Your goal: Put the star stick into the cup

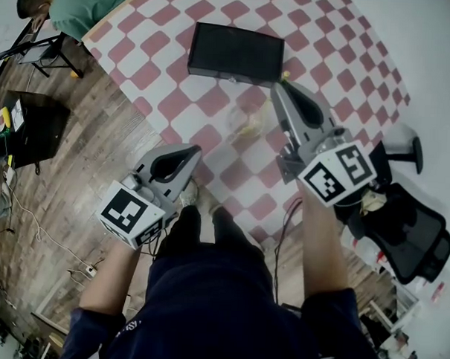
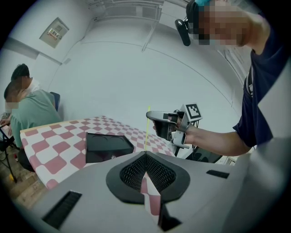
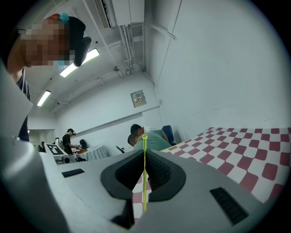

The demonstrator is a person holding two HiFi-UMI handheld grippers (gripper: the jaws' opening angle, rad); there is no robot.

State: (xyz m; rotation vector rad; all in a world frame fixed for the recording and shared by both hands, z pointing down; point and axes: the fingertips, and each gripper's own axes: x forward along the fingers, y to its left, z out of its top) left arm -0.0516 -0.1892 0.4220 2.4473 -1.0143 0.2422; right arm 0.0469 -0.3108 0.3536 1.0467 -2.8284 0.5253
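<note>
The star stick (image 3: 144,182) is a thin yellow-green rod standing upright between the jaws of my right gripper (image 3: 144,153), which is shut on it. Its top end (image 1: 285,75) pokes out above the right gripper (image 1: 280,87) in the head view. A clear cup (image 1: 244,124) stands on the checkered table just left of and below that gripper, with a yellowish streak inside it. My left gripper (image 1: 194,151) hangs at the table's near edge, shut and empty. In the left gripper view the stick (image 2: 146,132) hangs down from the right gripper (image 2: 157,119); the cup is hidden there.
A flat black box (image 1: 235,53) lies on the red-and-white checkered table (image 1: 213,100) beyond the cup. A person in a green shirt (image 1: 84,5) sits at the far left corner. A black office chair (image 1: 409,228) stands right of the table.
</note>
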